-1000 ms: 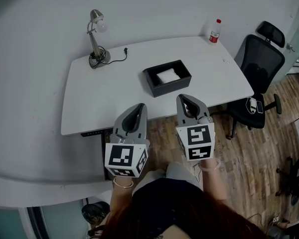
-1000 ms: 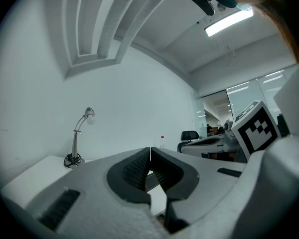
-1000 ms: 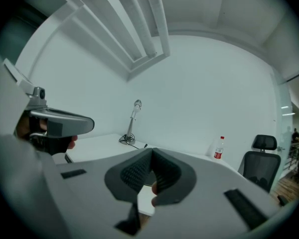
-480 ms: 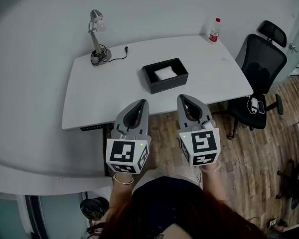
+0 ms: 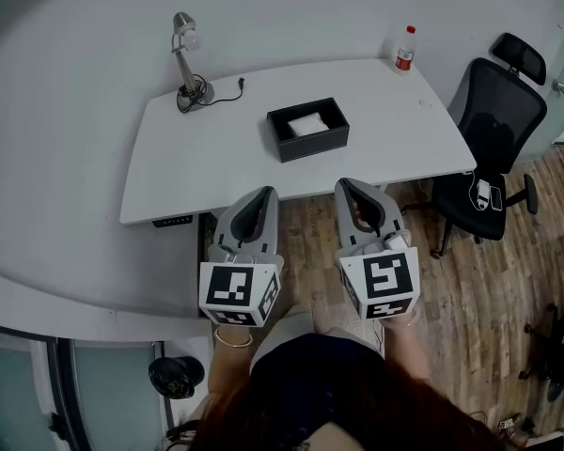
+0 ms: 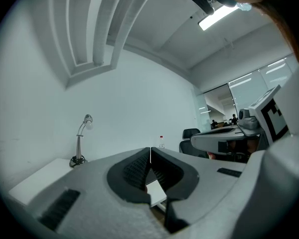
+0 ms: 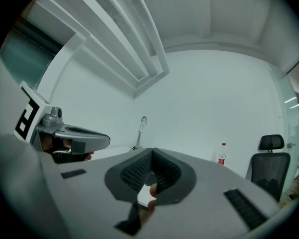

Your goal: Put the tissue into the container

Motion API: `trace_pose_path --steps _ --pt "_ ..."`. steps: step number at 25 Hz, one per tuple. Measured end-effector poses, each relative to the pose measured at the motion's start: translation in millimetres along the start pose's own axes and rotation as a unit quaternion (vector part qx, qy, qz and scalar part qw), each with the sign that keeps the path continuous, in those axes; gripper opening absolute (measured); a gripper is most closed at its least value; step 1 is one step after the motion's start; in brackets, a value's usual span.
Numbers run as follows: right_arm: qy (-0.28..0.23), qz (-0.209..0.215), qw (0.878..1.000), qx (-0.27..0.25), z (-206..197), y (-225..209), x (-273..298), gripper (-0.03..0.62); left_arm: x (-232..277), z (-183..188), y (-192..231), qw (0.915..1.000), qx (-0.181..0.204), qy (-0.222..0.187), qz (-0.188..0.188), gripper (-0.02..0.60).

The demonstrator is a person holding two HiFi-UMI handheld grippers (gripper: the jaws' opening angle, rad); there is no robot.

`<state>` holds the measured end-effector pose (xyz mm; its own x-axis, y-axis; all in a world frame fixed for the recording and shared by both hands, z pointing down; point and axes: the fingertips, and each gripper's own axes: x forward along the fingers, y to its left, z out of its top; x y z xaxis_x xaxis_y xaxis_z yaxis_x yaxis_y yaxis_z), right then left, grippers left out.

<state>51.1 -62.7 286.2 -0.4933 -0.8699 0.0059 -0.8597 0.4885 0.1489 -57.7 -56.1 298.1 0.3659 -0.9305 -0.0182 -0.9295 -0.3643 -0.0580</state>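
Note:
A black open container (image 5: 308, 130) stands in the middle of the white table (image 5: 216, 158), and a white tissue (image 5: 308, 124) lies inside it. My left gripper (image 5: 262, 195) and right gripper (image 5: 346, 185) are held side by side well short of the table's near edge, over the wooden floor. Both are shut with nothing between their jaws. In the left gripper view the left gripper (image 6: 150, 150) shows its jaws meeting in a thin line. The right gripper (image 7: 151, 153) in its own view is also shut and holds nothing.
A desk lamp (image 5: 188, 59) with its cord stands at the table's back left. A bottle with a red cap (image 5: 405, 49) stands at the back right corner. A black office chair (image 5: 493, 130) stands right of the table. A curved white counter (image 5: 66, 289) runs at my left.
The view has drawn back from the table, which now sits a little higher and farther. Both grippers stay shut and side by side.

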Motion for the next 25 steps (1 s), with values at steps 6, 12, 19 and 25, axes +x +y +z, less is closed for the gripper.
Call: trace_pose_path --steps 6,12,19,25 --pt "0.003 0.003 1.000 -0.004 -1.0 -3.0 -26.5 0.018 -14.9 -0.7 -22.6 1.0000 -0.001 0.006 0.006 0.028" --pt "0.009 0.008 1.000 0.012 -4.6 -5.5 -50.2 0.018 -27.8 0.6 -44.9 0.9999 -0.003 0.006 0.007 0.028" --pt "0.007 0.002 1.000 0.017 -7.5 -7.3 -70.9 0.020 -41.6 0.7 -60.5 0.9999 -0.003 0.008 0.010 0.028" --pt "0.005 0.006 0.999 0.035 -9.9 -7.0 -82.5 0.018 -47.0 1.2 -70.9 0.9999 -0.004 0.011 0.007 0.028"
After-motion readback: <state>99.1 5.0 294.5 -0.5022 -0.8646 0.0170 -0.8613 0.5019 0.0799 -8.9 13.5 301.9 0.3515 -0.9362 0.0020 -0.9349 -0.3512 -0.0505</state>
